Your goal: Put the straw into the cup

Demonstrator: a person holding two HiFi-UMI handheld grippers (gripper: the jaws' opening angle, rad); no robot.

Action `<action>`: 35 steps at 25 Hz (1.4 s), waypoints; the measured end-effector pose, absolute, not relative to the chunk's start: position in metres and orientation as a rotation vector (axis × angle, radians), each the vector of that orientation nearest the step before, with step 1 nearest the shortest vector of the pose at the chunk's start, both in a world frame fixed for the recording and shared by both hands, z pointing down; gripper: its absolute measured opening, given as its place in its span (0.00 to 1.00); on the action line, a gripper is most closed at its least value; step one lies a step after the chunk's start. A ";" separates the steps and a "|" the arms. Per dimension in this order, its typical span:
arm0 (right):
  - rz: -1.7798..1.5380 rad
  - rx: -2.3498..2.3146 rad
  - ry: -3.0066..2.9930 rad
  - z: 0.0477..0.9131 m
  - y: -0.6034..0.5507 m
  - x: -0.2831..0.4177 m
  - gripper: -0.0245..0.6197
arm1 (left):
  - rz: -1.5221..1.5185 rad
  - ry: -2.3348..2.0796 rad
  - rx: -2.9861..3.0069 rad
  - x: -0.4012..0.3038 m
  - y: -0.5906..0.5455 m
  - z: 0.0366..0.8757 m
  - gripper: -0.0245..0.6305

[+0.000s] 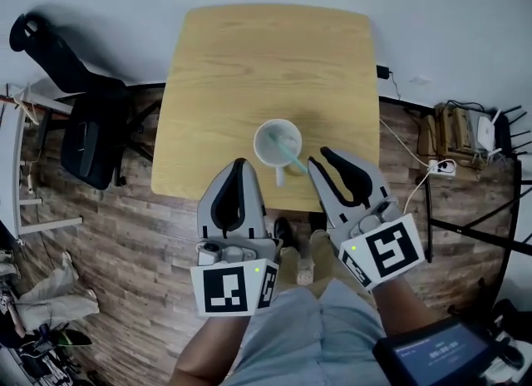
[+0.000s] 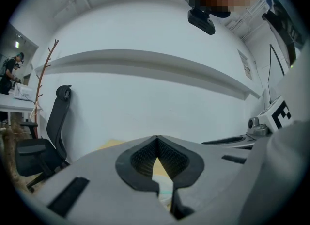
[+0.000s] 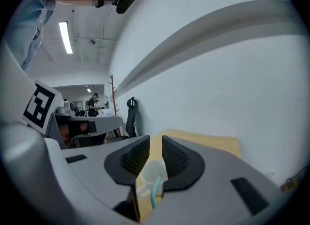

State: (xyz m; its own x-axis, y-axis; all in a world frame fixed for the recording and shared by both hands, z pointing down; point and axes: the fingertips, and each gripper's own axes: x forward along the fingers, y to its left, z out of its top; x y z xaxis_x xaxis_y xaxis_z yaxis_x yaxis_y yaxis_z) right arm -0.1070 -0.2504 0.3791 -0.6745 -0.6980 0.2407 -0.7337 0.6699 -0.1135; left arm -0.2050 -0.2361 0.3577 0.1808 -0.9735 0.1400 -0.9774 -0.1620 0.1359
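Your white ceramic cup [image 1: 268, 145] stands on the light wooden square table [image 1: 249, 60], near its 6 o'clock edge, handle pointing to 6 o'clock. The thin teal plastic straw [image 1: 289, 155] is already in the cup, leaning out over the rim toward 5 o'clock.

Your left gripper [image 1: 241, 161] sits at the cup's 8 o'clock, just beside it. In the left gripper view its tips meet, with nothing between them [image 2: 156, 137].

Your right gripper [image 1: 317, 156] sits at the cup's 4 o'clock, close to the straw's upper end. In the right gripper view its jaws stand a narrow gap apart [image 3: 155, 144], and the cup [image 3: 151, 170] and straw [image 3: 155, 192] show beyond the gap, ungripped.

A black office chair [image 1: 91, 126] stands at 9 o'clock.
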 end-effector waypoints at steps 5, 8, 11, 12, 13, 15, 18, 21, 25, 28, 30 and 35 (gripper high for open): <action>0.170 1.202 -2.826 0.309 -0.255 -0.109 0.15 | -0.067 -1.897 2.363 -0.184 -0.238 0.301 0.03; 0.064 1.231 -2.871 0.273 -0.255 -0.107 0.07 | -0.118 -1.921 2.428 -0.172 -0.238 0.266 0.03; -0.026 1.265 -2.895 0.246 -0.256 -0.105 0.04 | -0.161 -1.959 2.482 -0.167 -0.240 0.236 0.03; -0.047 1.274 -2.901 0.240 -0.256 -0.104 0.04 | -0.172 -1.969 2.498 -0.166 -0.240 0.228 0.03; -0.062 1.283 -2.905 0.234 -0.257 -0.104 0.04 | -0.180 -1.978 2.513 -0.165 -0.240 0.222 0.03; -0.098 1.294 -2.904 0.226 -0.259 -0.104 0.04 | -0.195 -1.987 2.536 -0.162 -0.240 0.213 0.03; -0.143 1.297 -2.899 0.219 -0.260 -0.102 0.04 | -0.207 -1.989 2.549 -0.156 -0.237 0.208 0.03; -0.155 1.302 -2.894 0.215 -0.260 -0.099 0.04 | -0.212 -1.993 2.559 -0.151 -0.235 0.204 0.03; -0.170 1.298 -2.889 0.215 -0.261 -0.099 0.04 | -0.216 -2.003 2.562 -0.150 -0.235 0.202 0.03; -0.175 1.285 -2.888 0.216 -0.262 -0.103 0.04 | -0.214 -2.011 2.554 -0.153 -0.236 0.204 0.03; -0.174 1.279 -2.890 0.217 -0.262 -0.105 0.04 | -0.213 -2.016 2.550 -0.155 -0.237 0.205 0.03; -0.168 1.269 -2.895 0.217 -0.263 -0.109 0.04 | -0.211 -2.021 2.548 -0.157 -0.237 0.204 0.03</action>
